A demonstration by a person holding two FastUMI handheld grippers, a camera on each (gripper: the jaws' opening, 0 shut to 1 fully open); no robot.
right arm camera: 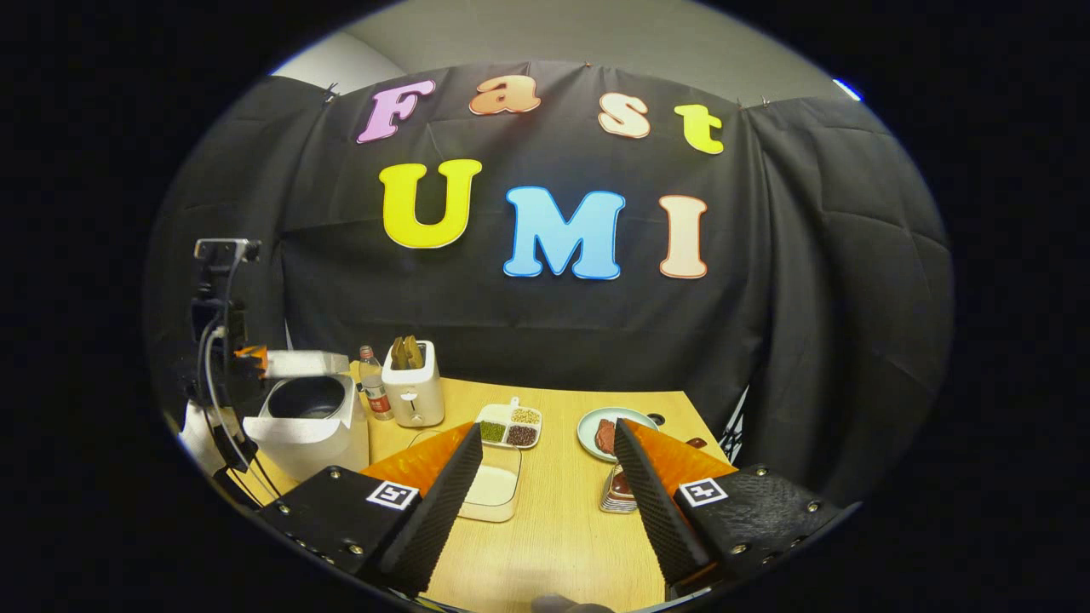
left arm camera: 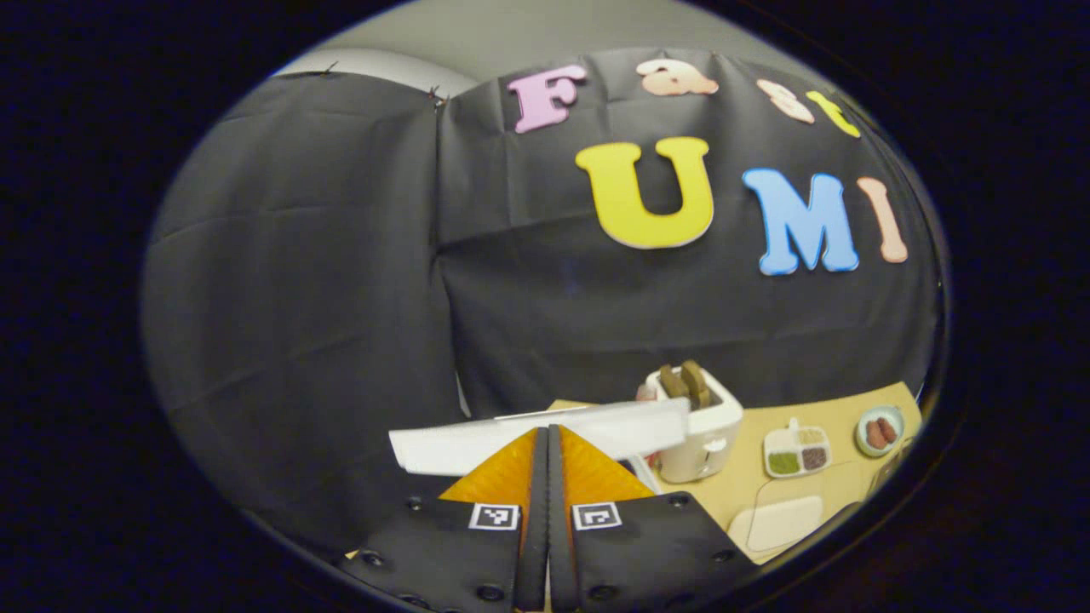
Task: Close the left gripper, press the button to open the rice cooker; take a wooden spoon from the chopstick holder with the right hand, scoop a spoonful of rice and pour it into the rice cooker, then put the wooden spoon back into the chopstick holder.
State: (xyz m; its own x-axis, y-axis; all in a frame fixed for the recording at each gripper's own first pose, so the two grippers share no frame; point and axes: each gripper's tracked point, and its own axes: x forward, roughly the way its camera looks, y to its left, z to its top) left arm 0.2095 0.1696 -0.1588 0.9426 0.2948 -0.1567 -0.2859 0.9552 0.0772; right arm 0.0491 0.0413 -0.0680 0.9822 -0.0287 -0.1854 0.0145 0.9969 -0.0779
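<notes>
— While hunting for readable writing, found only a black-and-white marker square on each finger of the left gripper (left arm camera: 546, 438), fingers pressed flat together. Anything legible on the bottle?

— Red label on the bottle (right arm camera: 372, 385), too small to make out. Same kind of marker squares on the right gripper (right arm camera: 547, 434), spread wide above the tabletop (right arm camera: 562, 528).

— And the rice cooker?

— At 8 o'clock in the right gripper view: rice cooker (right arm camera: 324, 443), white, standing open, lid (right arm camera: 302, 363) raised, dark inner pot exposed. In the left gripper view, seen as a white lid edge lying across 6 o'clock, right at the closed fingertips; cannot tell whether touching.

— Rest of the surface?

— Pale wood-grain tabletop. Toaster (right arm camera: 413, 387) at 3 o'clock of the bottle, just beside it, brown slices poking out of the slots. At 6 o'clock in the right gripper view, a divided dish (right arm camera: 511, 409) of grains in green, dark and pale compartments. Nearer the camera, a clear container (right arm camera: 516, 481) of white rice, partly hidden behind one finger. At 5 o'clock, a round plate (right arm camera: 630, 415) with brown pieces, partly behind the other finger.

— Room?

— Black cloth hung behind and down both sides, creased, pinned along the top. Plain pale wall above it.
</notes>
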